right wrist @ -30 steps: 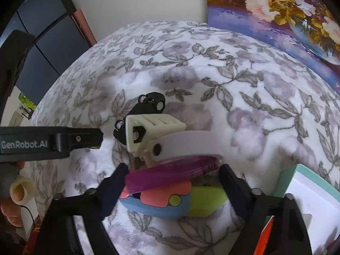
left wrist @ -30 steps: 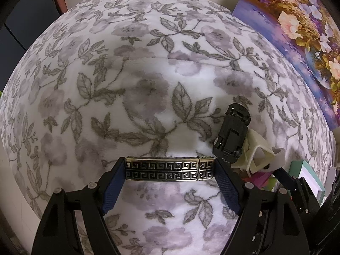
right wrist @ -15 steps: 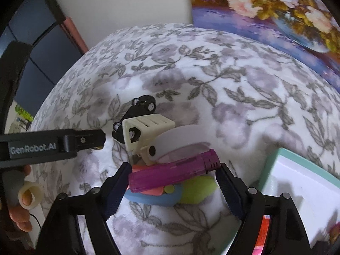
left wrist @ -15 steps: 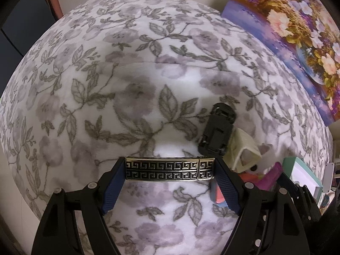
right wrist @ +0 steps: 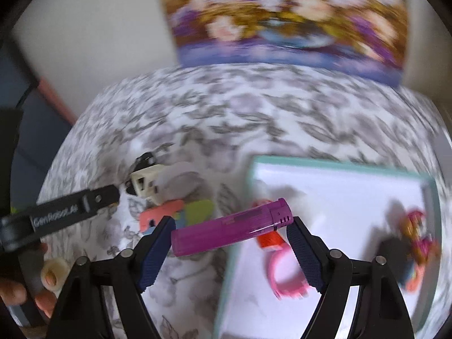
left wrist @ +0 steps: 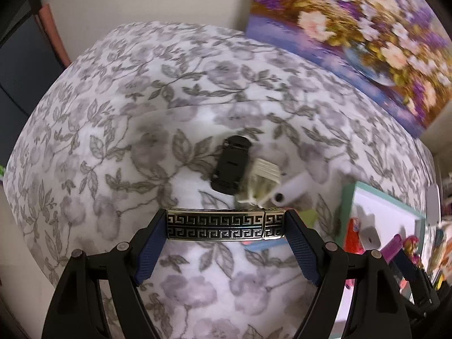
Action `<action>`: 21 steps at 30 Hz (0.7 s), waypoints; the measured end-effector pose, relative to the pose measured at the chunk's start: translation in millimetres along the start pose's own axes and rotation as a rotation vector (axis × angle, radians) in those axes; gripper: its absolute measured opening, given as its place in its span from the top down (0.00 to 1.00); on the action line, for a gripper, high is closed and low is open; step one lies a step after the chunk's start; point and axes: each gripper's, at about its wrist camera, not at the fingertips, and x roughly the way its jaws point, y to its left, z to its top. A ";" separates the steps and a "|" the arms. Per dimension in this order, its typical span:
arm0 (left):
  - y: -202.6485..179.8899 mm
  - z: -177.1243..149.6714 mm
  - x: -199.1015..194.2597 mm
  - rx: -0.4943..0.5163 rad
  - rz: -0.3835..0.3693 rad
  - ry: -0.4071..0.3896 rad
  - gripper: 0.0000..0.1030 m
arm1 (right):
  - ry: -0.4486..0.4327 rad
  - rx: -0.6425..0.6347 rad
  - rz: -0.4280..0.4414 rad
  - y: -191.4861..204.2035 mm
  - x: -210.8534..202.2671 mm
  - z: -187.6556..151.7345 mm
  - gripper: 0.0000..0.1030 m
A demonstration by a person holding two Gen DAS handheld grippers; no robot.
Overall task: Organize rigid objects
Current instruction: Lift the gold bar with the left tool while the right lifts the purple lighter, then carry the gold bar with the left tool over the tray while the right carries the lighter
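My left gripper [left wrist: 226, 227] is shut on a black-and-gold patterned bar [left wrist: 220, 227], held crosswise above the floral cloth. My right gripper [right wrist: 230, 230] is shut on a purple lighter [right wrist: 231, 227], held over the left edge of a teal-rimmed white tray [right wrist: 339, 163]. The tray also shows in the left wrist view [left wrist: 349, 197]. A black toy car [left wrist: 231, 165], a cream toy truck [left wrist: 261, 180] and a white curved piece [left wrist: 293, 189] lie together on the cloth. The truck [right wrist: 142, 182] also shows in the right wrist view.
The tray holds a pink ring-shaped toy [right wrist: 285, 271], a red piece [right wrist: 269, 238] and a colourful figure [right wrist: 418, 231]. Pink, blue and green flat pieces [right wrist: 180, 212] lie left of it. A flower painting [left wrist: 353, 28] leans at the back.
My right gripper lifted the purple lighter off the toy pile and swung right to the tray. My left gripper pulled back and up with the bar.
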 end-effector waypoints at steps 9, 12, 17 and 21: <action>-32.8 -20.2 -17.7 0.091 -0.060 -0.015 0.20 | 0.005 0.178 -0.155 -59.9 -36.1 -27.9 0.19; -46.4 -31.6 -23.7 0.141 -0.086 -0.017 0.20 | 0.008 0.233 -0.188 -78.8 -44.5 -38.7 0.19; -74.0 -56.1 -26.1 0.234 -0.111 0.003 0.20 | -0.003 0.310 -0.231 -102.7 -56.7 -52.3 0.19; -93.7 -73.8 -28.8 0.294 -0.097 0.003 0.20 | -0.018 0.397 -0.256 -127.1 -65.8 -62.7 0.19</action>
